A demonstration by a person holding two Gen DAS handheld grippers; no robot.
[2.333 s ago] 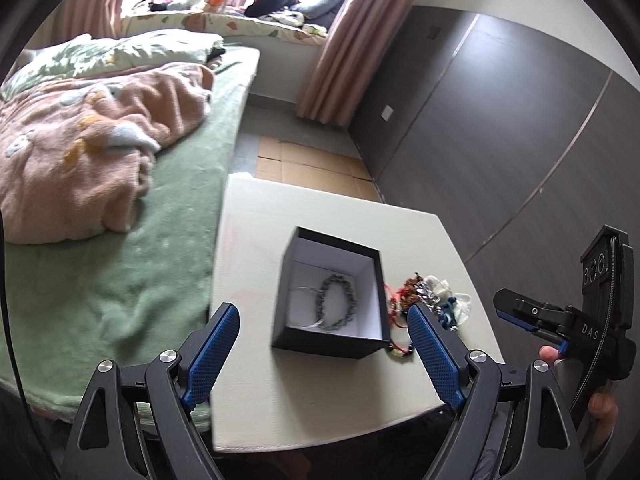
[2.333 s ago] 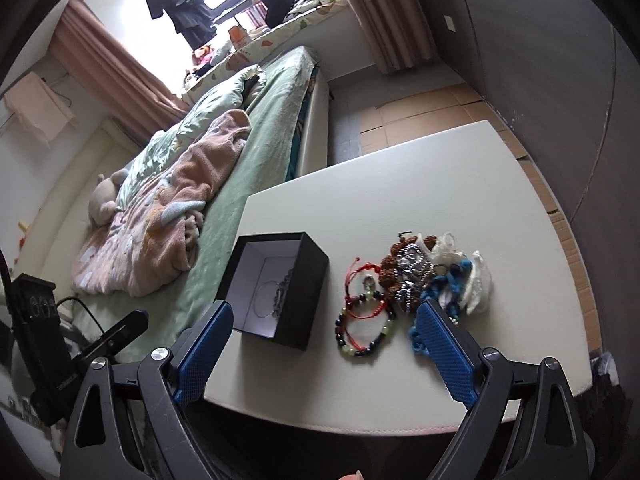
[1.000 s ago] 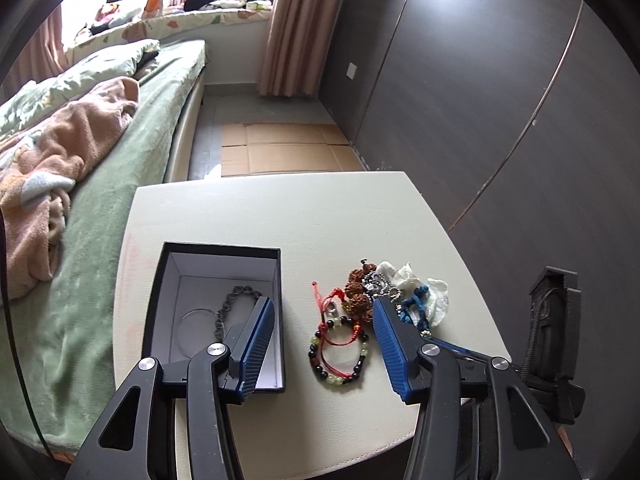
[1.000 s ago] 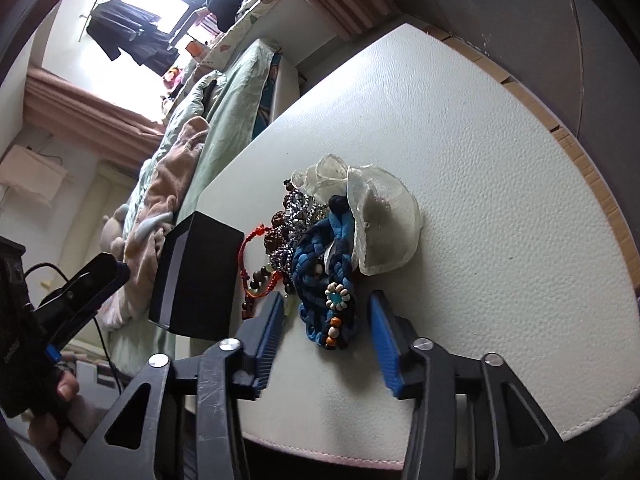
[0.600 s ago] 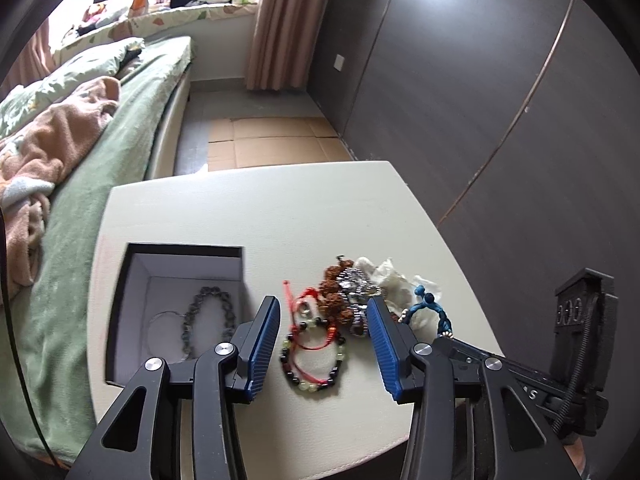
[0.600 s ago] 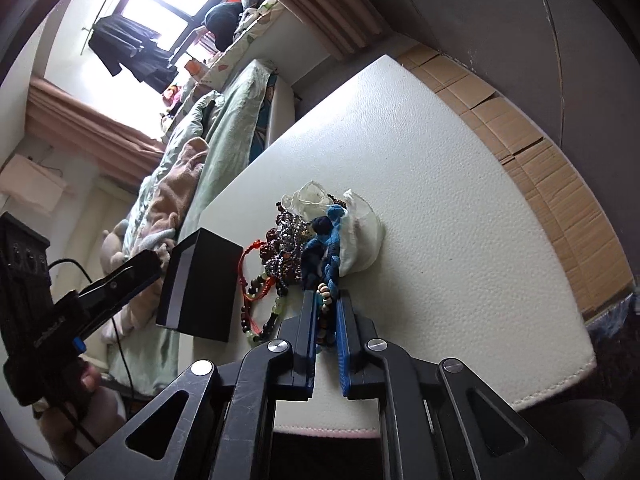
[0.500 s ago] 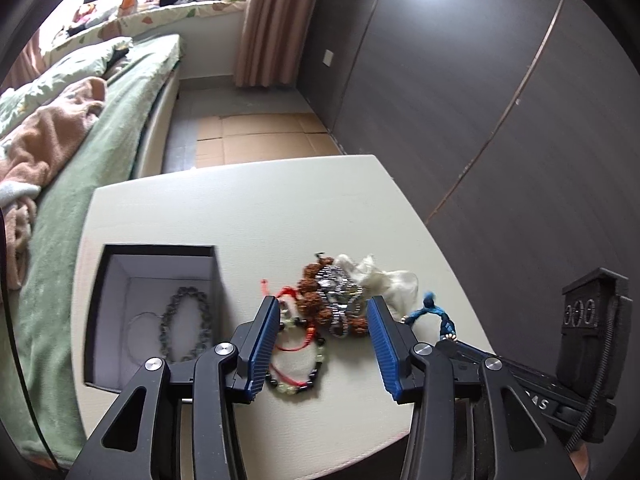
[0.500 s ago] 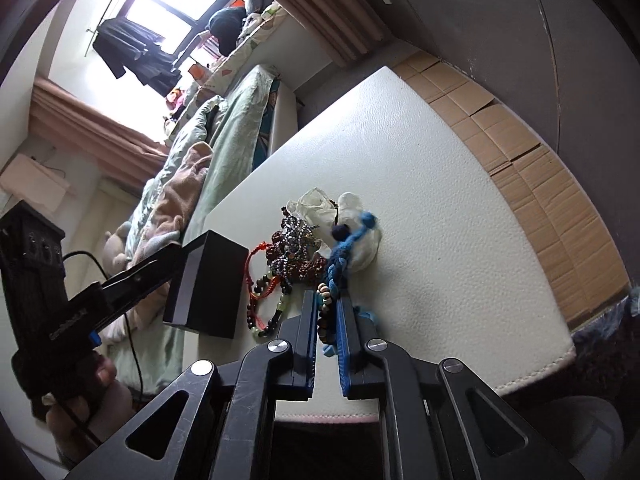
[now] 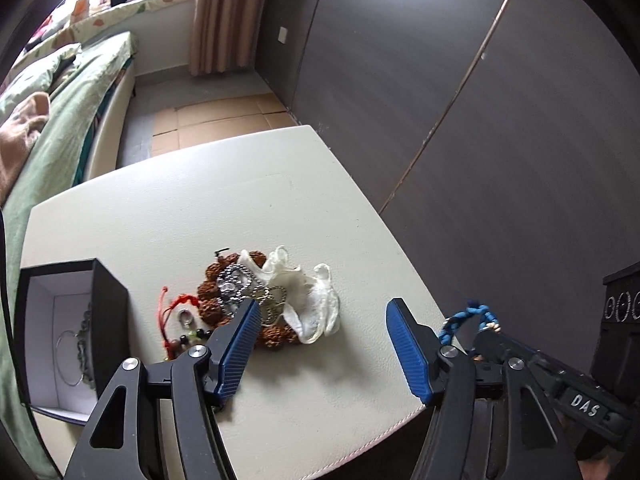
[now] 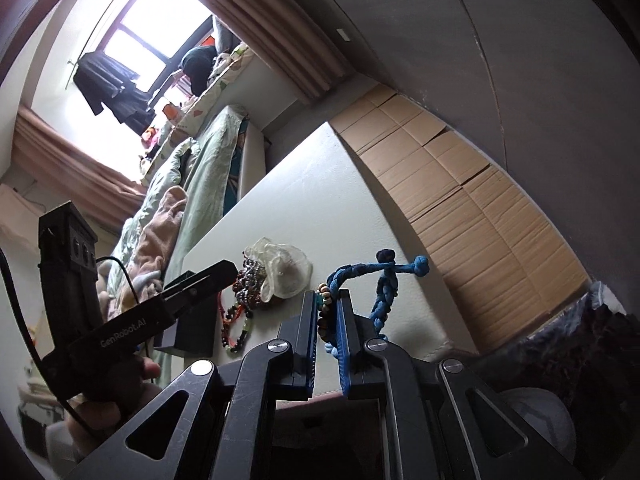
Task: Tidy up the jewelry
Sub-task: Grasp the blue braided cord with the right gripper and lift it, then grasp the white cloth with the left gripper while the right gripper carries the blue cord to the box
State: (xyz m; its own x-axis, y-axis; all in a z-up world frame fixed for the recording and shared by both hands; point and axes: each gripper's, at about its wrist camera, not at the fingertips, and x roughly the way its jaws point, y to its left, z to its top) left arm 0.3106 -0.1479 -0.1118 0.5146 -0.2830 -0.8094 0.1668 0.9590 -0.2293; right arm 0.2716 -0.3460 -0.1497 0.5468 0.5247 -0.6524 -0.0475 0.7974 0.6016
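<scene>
Two bracelets in black box (image 9: 108, 312); left tongs (image 9: 320, 344) wide; right tongs (image 10: 327, 320) pinching blue bracelet (image 10: 384, 276).

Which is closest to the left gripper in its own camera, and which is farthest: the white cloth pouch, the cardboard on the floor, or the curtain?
From the left gripper:
1. White cloth pouch, on the table just ahead of the fingers.
2. Cardboard, on the floor past the table's far edge.
3. Curtain, hanging at the far wall.
</scene>
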